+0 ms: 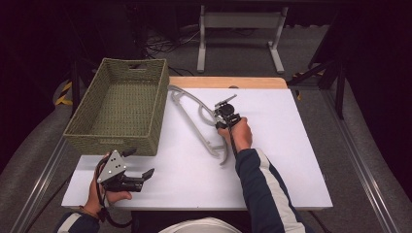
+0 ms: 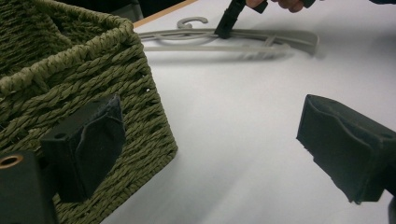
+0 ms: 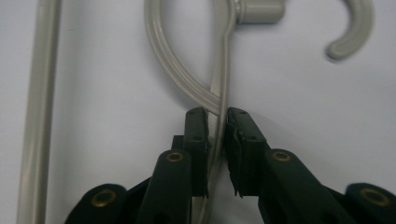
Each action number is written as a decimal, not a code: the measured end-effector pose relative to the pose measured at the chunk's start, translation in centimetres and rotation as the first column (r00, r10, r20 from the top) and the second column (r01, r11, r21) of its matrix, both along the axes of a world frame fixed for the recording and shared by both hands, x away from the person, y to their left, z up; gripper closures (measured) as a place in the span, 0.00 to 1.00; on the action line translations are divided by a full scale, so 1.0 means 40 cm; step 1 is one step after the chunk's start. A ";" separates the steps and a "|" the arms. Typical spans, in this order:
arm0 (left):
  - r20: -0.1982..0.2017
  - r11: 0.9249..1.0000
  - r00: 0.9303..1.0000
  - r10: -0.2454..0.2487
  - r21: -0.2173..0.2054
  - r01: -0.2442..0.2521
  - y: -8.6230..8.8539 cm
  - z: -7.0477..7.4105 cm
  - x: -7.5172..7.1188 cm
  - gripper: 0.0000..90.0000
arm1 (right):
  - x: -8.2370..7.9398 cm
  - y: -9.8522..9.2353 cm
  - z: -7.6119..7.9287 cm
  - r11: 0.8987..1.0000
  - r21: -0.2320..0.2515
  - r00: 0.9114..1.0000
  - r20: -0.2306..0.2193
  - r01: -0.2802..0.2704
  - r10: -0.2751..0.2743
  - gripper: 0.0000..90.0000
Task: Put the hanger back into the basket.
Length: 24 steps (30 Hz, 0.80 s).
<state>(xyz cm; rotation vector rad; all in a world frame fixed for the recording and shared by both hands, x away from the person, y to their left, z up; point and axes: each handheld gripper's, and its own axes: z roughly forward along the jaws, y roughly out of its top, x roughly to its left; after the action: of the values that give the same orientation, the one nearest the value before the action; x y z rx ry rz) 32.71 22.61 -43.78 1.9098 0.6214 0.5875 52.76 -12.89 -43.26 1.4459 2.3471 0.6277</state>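
Though high view blurs grip, right claw [image 3: 217, 122] seemingly pinches hanger [image 3: 187, 79]; left claw [image 2: 210, 149] wide, empty.

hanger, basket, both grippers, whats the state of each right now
hanger: flat on the white table, top arm between the right gripper's jaws
basket: upright at the table's left, empty
right gripper: shut on the hanger beside its hook
left gripper: open, holding nothing, near the basket's corner

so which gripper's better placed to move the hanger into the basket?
Right. The right gripper is already shut on the hanger. The left gripper sits open beside the basket, holding nothing.
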 end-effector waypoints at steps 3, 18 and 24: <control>-0.003 1.000 1.000 -0.004 0.000 0.004 0.000 -0.001 0.001 0.09 | 0.006 -0.019 -0.004 0.999 0.013 0.999 0.029 0.035 -0.035 0.91; -0.017 1.000 1.000 -0.020 0.003 0.020 -0.022 0.000 0.014 0.10 | -0.015 -0.133 -0.021 0.990 0.143 0.993 0.114 -0.012 -0.005 0.91; -0.025 1.000 1.000 -0.018 0.005 0.019 -0.020 0.000 0.015 0.10 | -0.017 -0.137 -0.015 0.996 0.076 0.994 0.099 -0.048 0.041 0.91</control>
<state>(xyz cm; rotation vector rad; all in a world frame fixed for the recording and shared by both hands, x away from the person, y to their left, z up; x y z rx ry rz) 33.31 21.80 -43.78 1.9289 0.6182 0.5546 52.09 -18.38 -43.87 1.3657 2.3086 0.7923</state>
